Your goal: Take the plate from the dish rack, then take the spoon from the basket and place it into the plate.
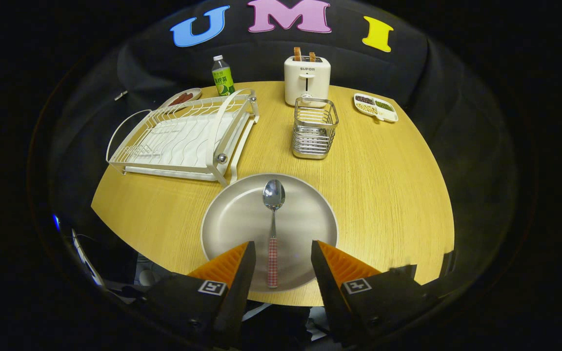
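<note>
While the gripper [282,251] hangs over the near edge of the round wooden table [388,195], its fingers stand wide apart and hold nothing; the patterned handle of the spoon [273,229] lies in the gap between them, touching neither. The spoon rests in the plate [227,229], bowl pointing away from the fingers, and the plate sits flat on the table close to its near edge. Just beyond the plate, toward the left edge, stands the white dish rack [183,136], its near corner almost at the plate's rim. To the right of the rack, near the table's middle, is the wire basket [314,127]. Along the far edge stand a green bottle [222,75], a white toaster [307,79] with what looks like toast in its slots, and a divided snack tray [376,107].
</note>
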The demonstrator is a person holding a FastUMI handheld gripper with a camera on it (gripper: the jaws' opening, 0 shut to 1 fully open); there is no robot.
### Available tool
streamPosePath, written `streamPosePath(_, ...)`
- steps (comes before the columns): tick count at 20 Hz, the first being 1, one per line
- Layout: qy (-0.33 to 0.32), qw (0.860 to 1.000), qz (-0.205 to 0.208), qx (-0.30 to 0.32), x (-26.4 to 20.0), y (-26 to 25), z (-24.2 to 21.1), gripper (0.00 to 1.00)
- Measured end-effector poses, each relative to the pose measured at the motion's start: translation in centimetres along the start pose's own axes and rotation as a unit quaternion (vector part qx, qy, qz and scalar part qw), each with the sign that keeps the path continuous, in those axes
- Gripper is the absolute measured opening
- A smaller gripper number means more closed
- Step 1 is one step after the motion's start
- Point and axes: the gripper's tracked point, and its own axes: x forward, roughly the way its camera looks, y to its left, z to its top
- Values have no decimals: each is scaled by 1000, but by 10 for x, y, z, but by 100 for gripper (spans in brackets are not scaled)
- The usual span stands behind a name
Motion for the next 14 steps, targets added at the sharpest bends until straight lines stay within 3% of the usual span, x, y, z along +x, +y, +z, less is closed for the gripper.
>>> streamPosePath(2,-3,1000,1,-3,-2,3,1,83)
streamPosePath(4,-7,1000,3,-3,-2,5,3,88)
streamPosePath(8,-31,999,8,-4,-15,11,21,90)
streamPosePath(14,-148,989,0,-5,-72,18,116,90)
